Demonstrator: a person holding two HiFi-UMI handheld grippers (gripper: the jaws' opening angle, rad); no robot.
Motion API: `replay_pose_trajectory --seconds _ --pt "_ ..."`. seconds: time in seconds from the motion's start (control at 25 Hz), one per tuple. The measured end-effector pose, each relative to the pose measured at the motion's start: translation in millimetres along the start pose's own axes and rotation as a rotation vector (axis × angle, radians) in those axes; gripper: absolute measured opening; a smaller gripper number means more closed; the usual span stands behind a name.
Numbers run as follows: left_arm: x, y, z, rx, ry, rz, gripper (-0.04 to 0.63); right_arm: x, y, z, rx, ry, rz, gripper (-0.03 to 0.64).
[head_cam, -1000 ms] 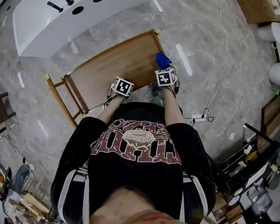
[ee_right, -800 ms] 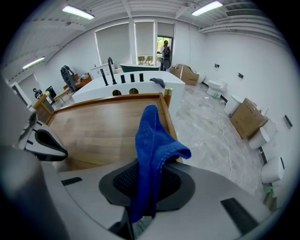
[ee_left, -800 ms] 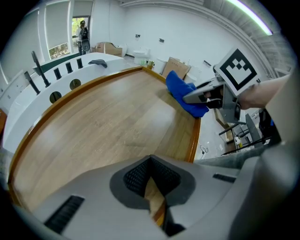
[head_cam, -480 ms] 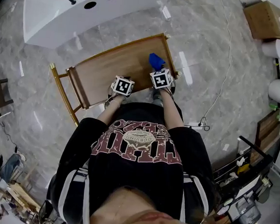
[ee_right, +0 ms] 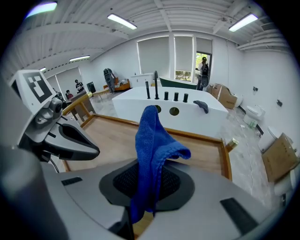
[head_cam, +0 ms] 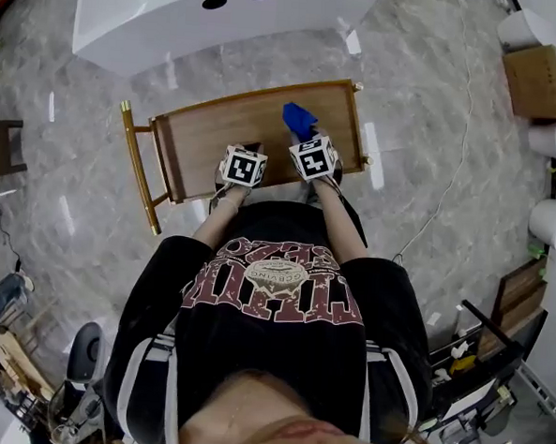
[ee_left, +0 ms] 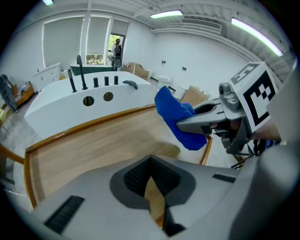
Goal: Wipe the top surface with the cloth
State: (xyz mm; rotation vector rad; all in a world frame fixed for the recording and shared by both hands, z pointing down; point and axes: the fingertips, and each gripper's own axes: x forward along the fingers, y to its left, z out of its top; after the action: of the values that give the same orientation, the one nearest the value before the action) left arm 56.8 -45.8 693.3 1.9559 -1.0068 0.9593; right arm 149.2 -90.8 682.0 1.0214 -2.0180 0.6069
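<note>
Cloth [ee_right: 152,136] pinched in right gripper [ee_right: 151,180] hangs over the wooden table top [head_cam: 218,133], wiping not begun; next, press it down. Jaws of left gripper [ee_left: 151,180] are squeezed together, empty.

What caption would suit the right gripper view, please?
Right hand-held gripper shut on blue cloth above the wooden tabletop.

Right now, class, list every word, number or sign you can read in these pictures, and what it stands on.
Shirt print: upside down, too blurred to read.
Left gripper and right gripper: square marker patterns on their cubes, no words.
Nothing else readable.
</note>
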Motion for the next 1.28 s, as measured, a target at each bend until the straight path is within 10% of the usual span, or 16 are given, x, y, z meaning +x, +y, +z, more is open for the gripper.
replay_pose_trajectory --seconds 1.28 --pt "-196.4 30.9 140.4 0.061 -0.617 0.228 0.048 -110.6 94.8 218.0 -0.172 -0.565 0.143 0.075"
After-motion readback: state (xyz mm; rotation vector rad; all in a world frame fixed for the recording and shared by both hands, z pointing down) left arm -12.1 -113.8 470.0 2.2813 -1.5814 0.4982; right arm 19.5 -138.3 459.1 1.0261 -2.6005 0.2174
